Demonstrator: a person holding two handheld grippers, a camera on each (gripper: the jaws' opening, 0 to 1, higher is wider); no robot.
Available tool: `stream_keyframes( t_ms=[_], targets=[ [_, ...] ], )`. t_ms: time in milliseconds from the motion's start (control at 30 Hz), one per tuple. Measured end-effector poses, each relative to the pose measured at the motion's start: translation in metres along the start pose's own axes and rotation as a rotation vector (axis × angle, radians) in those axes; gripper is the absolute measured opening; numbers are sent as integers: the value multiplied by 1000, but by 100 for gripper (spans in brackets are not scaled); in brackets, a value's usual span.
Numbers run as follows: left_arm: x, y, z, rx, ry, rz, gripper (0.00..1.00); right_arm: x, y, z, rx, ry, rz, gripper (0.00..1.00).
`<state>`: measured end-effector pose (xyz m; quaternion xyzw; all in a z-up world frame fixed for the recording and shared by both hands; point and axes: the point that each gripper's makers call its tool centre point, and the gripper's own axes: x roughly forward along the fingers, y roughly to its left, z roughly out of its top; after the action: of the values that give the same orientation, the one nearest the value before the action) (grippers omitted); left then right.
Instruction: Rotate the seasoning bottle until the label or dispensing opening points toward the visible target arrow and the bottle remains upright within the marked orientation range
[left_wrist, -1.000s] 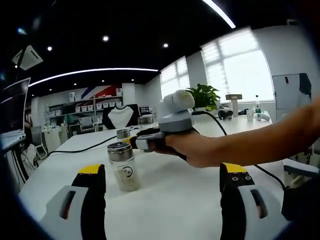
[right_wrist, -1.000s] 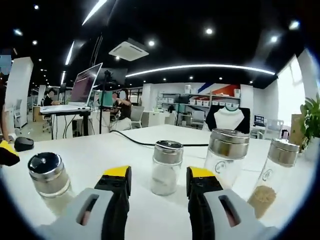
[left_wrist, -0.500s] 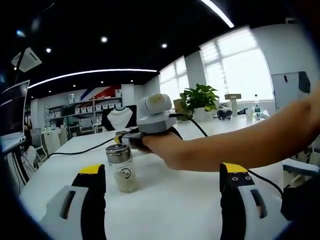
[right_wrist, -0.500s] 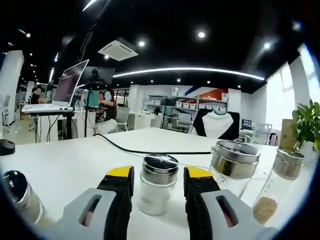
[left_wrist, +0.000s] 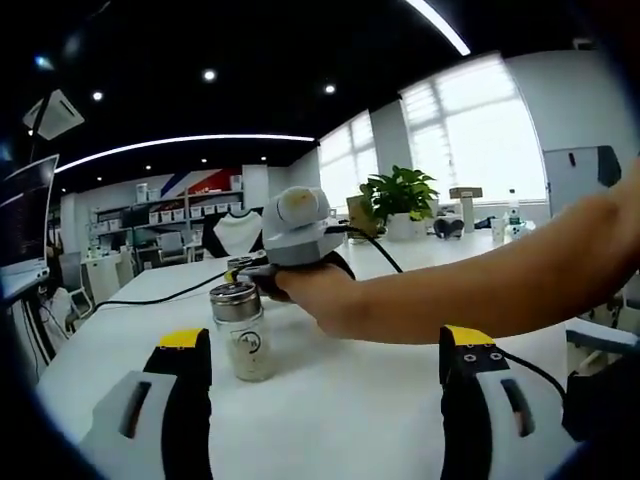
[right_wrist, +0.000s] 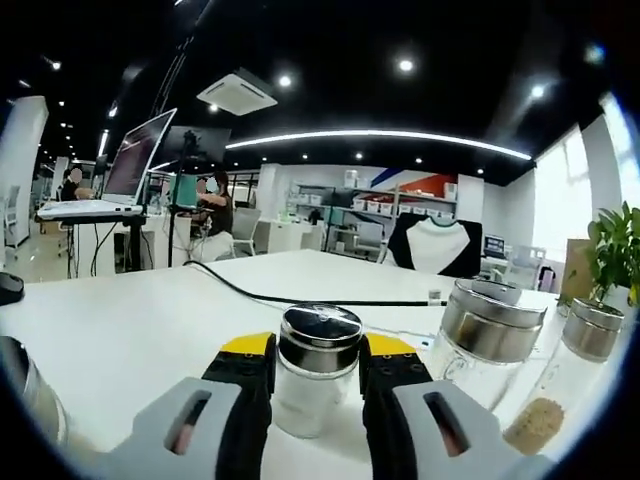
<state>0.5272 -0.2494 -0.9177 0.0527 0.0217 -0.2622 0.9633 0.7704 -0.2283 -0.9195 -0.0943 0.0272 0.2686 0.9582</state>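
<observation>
right claw (right_wrist: 313, 372) – jaws flank the salt bottle (right_wrist: 317, 375), seemingly touching its glass, likely gripped to twist it | left claw (left_wrist: 327, 355) – spread wide, holding nothing, bottle of grains (left_wrist: 240, 333) ahead-left | white table (right_wrist: 130, 330); no arrow seen

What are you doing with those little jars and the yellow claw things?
A person is holding a gripper in each hand over a white table. The right gripper has its jaws on either side of a small seasoning bottle with a shiny metal lid, standing upright; whether they touch it I cannot tell. More bottles stand beside it, one holding brown grains. The left gripper waits open, with nothing between its jaws.
</observation>
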Motion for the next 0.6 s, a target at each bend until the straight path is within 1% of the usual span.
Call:
stream_keyframes(
  t_ms=[100, 200, 300, 367, 433, 533, 600],
  targets=[
    [0, 2, 0, 11, 1, 5, 99, -6, 3, 3, 4, -12, 23, 30],
    [-1, 3, -2, 0, 9, 4, 98, -14, 4, 9, 38, -32, 49, 30],
    [-1, 3, 0, -6, 0, 9, 100, -22, 3, 15, 41, -49, 67, 30],
    [-1, 4, 3, -2, -17, 13, 100, -28, 0, 19, 76, -60, 74, 30],
    [-1, 3, 3, -15, -16, 11, 100, -34, 0, 21, 105, -61, 92, 30],
    [1, 1, 3, -11, -31, -4, 99, -47, -1, 24, 131, -65, 116, 30],
    [1, -1, 2, -23, -32, -13, 97, -57, 0, 25, 131, -68, 137, 30]
  ],
)
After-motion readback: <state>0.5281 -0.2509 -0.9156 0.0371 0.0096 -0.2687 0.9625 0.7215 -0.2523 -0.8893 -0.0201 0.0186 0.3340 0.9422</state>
